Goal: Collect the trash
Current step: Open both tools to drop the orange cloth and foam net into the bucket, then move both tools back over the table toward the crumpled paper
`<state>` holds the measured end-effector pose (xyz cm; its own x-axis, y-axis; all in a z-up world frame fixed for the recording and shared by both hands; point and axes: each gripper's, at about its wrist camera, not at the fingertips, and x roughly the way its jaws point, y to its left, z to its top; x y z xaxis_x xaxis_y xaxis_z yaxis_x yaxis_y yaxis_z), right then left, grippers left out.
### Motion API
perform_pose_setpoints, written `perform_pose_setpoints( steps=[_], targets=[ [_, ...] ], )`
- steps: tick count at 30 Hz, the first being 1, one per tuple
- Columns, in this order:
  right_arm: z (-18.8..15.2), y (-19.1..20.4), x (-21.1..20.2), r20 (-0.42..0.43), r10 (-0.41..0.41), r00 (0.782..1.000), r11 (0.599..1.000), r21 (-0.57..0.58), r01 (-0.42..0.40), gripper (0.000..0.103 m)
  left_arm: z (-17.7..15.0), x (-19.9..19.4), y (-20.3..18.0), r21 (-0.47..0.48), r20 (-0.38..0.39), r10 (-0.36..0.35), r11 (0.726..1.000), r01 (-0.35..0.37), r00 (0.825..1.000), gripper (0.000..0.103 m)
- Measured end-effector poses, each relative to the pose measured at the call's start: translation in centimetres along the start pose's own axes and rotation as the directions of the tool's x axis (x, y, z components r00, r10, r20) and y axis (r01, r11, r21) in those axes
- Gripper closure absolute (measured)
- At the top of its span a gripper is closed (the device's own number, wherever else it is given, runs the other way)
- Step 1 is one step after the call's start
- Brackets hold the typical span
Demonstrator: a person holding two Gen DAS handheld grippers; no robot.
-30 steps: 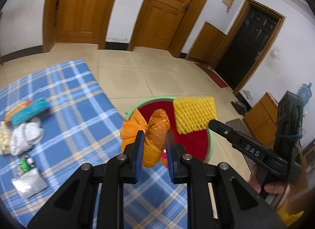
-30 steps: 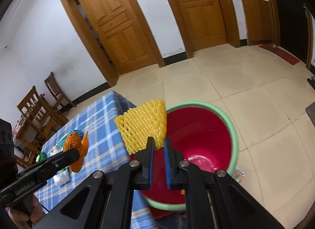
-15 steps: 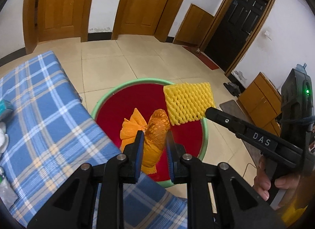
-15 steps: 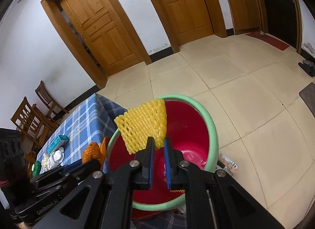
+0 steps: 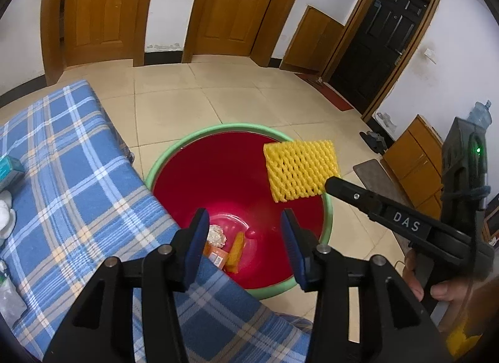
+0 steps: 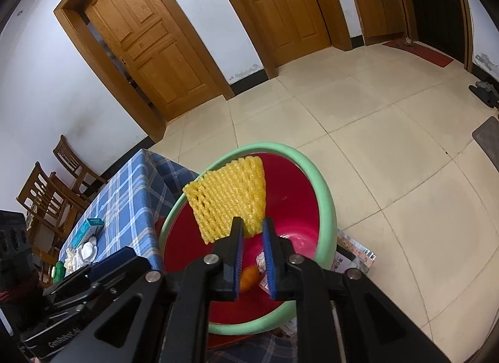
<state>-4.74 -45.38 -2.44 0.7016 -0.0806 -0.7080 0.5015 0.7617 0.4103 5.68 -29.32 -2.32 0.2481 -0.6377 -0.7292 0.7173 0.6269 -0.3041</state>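
Note:
A red bin with a green rim [image 5: 218, 129] stands on the floor beside the table. My left gripper [image 5: 244, 216] hangs over it, its jaws opening with nothing between them. An orange bag [image 5: 235, 250] lies at the bin's bottom beside a white crumpled wad [image 5: 216, 235]. My right gripper [image 6: 252, 222] is above the bin's rim [image 6: 324, 194] and holds the lower edge of a yellow foam net [image 6: 229, 199] at its tips. Its jaws are just opening, and the net [image 5: 301, 171] still sticks out from them. The orange bag [image 6: 248, 277] shows below the right fingers.
The table with a blue plaid cloth [image 5: 78, 175] lies left of the bin and carries a teal box [image 6: 89, 227] and white tissue [image 6: 87, 252]. Wooden chairs [image 6: 46, 194] stand behind it. A printed packet [image 6: 352, 257] lies on the tiled floor by the bin. A hand [image 5: 443, 291] grips the right handle.
The left jaws have spread apart and the orange bag has dropped from them into the bin. The right jaws have parted slightly around the yellow net. Both grippers came lower over the bin.

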Motion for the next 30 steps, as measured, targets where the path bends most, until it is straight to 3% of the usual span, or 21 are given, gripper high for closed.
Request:
perform_pose_setpoints(
  steps=[2,5,16,24,27,30],
  targets=[
    [-0.1,-0.2,0.1,-0.014,0.011,1.000,1.000,0.007,-0.011,0.085,-0.1,-0.5,0.4,-0.012,0.006,0.011,1.000,-0.011,1.000,0.055],
    [-0.1,-0.4,0.2,-0.022,0.023,1.000,1.000,0.017,-0.023,0.073,-0.3,-1.7,1.2,-0.032,0.022,0.023,0.999,-0.023,0.999,0.055],
    [-0.1,1.2,-0.4,-0.016,0.048,0.999,0.999,-0.011,-0.048,0.059,-0.6,-5.6,5.3,-0.130,0.069,0.104,0.987,-0.094,0.992,0.055],
    [0.0,3.5,-1.0,-0.021,0.081,0.997,0.995,-0.056,-0.082,0.039,-0.9,-8.6,8.8,-0.195,0.089,0.192,0.966,-0.172,0.977,0.055],
    [-0.1,4.6,-1.2,-0.023,0.097,0.995,0.993,-0.071,-0.099,0.036,-1.4,-9.7,10.3,-0.226,0.092,0.238,0.951,-0.213,0.967,0.048],
    [-0.3,5.6,-1.4,-0.027,0.109,0.994,0.990,-0.093,-0.111,0.035,-2.1,-10.8,12.0,-0.256,0.090,0.273,0.936,-0.243,0.958,0.047]
  ],
)
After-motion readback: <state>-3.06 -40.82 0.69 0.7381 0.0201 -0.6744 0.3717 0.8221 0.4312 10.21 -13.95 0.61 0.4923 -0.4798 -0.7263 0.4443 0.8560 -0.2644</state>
